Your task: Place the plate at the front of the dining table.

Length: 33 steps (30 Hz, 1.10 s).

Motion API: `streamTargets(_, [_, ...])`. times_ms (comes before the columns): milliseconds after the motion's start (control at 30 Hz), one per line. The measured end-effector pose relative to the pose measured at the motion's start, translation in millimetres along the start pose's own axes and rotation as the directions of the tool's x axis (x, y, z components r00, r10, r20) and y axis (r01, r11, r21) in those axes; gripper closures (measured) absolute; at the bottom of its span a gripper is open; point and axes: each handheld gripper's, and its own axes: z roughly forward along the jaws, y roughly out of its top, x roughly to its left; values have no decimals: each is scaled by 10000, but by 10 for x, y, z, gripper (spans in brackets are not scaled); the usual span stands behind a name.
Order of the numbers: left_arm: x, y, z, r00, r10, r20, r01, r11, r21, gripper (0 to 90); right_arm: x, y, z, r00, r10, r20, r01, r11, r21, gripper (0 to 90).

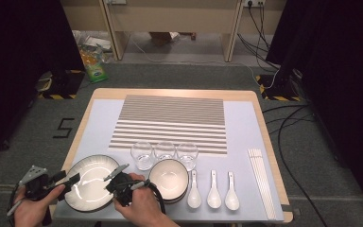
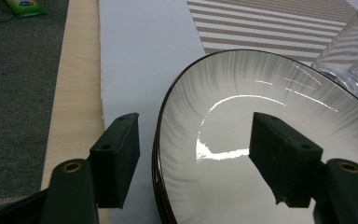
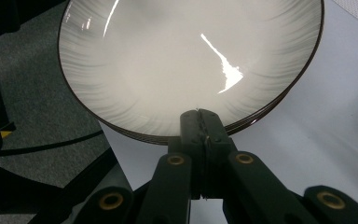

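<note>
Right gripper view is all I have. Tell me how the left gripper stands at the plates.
Observer: The left gripper is open, astride the rim of the stack of plates, with one jaw over the pale sheet and one over the top plate.
Operator: Name what sits to the right of the stack.
Observer: A bowl close beside it, then three white spoons.
Operator: Report what stands behind.
Observer: Three empty glasses in a row, in front of a striped placemat.
</note>
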Motion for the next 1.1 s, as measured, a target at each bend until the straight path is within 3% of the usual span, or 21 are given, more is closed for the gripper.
streamTargets(467, [68, -5, -71, 9978, -604, -271, 616, 9970, 472, 491, 0, 43, 56, 9996, 258, -119, -258, 9997, -21, 897])
streamTargets(733, [118, -3, -116, 9960, -773, -440, 787, 9965, 299, 560, -28, 91, 127, 9990, 263, -371, -268, 9995, -148, 896])
streamTargets(1100, [186, 0, -185, 9925, -1187, -303, 1187, 9929, -34, 617, 4, 176, 254, 9970, 505, -582, -520, 9984, -240, 895])
